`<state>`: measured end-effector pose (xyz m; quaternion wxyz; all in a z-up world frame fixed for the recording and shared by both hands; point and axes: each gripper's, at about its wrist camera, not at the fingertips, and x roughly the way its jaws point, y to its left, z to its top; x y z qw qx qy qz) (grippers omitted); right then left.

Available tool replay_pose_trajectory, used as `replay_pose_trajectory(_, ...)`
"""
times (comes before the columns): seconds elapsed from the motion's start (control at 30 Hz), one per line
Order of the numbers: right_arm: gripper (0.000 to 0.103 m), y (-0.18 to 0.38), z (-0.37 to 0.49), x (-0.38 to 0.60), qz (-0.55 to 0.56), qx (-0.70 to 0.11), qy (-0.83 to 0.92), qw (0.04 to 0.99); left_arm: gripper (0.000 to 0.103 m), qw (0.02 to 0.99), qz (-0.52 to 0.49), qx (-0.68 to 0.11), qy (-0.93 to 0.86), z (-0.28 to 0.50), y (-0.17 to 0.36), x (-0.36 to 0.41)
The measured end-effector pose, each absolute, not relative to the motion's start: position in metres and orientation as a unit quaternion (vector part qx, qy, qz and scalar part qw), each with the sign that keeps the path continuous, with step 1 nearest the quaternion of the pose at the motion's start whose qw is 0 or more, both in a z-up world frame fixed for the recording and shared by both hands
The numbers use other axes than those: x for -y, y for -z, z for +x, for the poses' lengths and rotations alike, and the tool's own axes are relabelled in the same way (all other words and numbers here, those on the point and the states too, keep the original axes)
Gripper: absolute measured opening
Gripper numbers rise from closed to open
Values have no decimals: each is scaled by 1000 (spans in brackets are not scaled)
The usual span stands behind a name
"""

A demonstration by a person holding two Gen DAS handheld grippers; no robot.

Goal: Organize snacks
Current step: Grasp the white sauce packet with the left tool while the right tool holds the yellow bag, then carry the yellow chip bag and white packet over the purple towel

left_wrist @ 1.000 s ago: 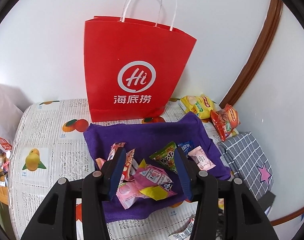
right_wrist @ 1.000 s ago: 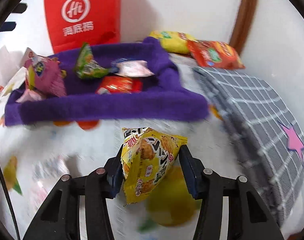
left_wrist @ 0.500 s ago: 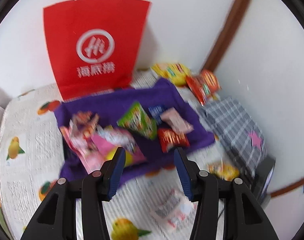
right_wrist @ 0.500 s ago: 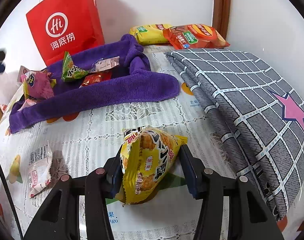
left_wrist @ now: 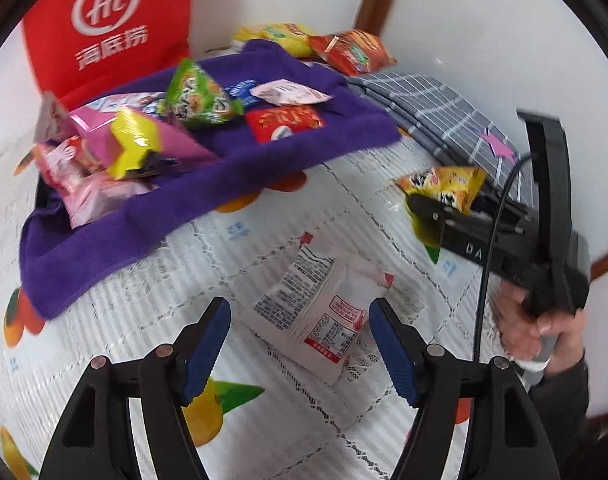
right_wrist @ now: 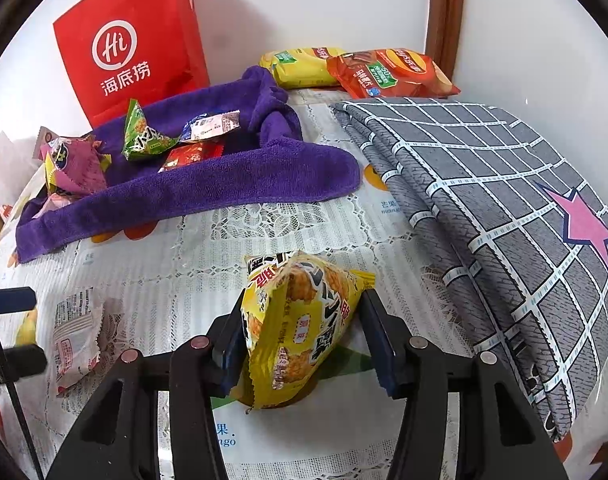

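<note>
My right gripper (right_wrist: 304, 344) is shut on a yellow snack packet (right_wrist: 300, 320) just above the tablecloth; the packet also shows in the left wrist view (left_wrist: 443, 188). My left gripper (left_wrist: 300, 344) is open, its fingers on either side of a white snack packet (left_wrist: 319, 308) that lies flat on the table; that packet also shows in the right wrist view (right_wrist: 74, 332). A purple towel (left_wrist: 232, 184) holds several snacks: a green packet (left_wrist: 196, 94), a red packet (left_wrist: 286, 122), a pink one (left_wrist: 104, 160). The towel shows in the right wrist view (right_wrist: 224, 184) too.
A red paper bag (right_wrist: 132, 40) stands against the wall behind the towel. Yellow (right_wrist: 300, 66) and orange (right_wrist: 391, 72) chip bags lie in the back corner. A folded grey checked cloth (right_wrist: 503, 208) with a pink star covers the right side.
My left gripper has swung down and right from over the towel to the white packet on the tablecloth. My right gripper has pulled back a little, still holding the yellow packet.
</note>
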<state>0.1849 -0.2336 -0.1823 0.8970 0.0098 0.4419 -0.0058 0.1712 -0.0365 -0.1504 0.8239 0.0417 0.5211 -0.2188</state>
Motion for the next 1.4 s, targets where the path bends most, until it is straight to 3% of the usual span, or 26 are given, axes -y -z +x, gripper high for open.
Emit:
replay_pose_trajectory(0.33,54,182,185,235,14,-442,3,897,71,807,112,-521,255,171,168,63)
replay_pose_trajectory(0.47,54,182,185,236,17,-442,1,897,84,807,139,-509,264,173,174,73)
replay_pose_trajectory(0.73,55,181,185,236,20,-442,0,897,85,818,133,-495,260,183,176,78)
replay_pose_trajectory(0.8,55,181,185,236,21,-442,0,897,71,821,131,-491,261,181,175,77)
replay_pose_trajectory(1.0,55,182,185,237,21,-442,0,897,57,826,106,-494,250,174,170,59)
replay_pose_trajectory(1.4,49,173,174,236,50,-441,-1,896,54,831,26,-522,188,162,153,7)
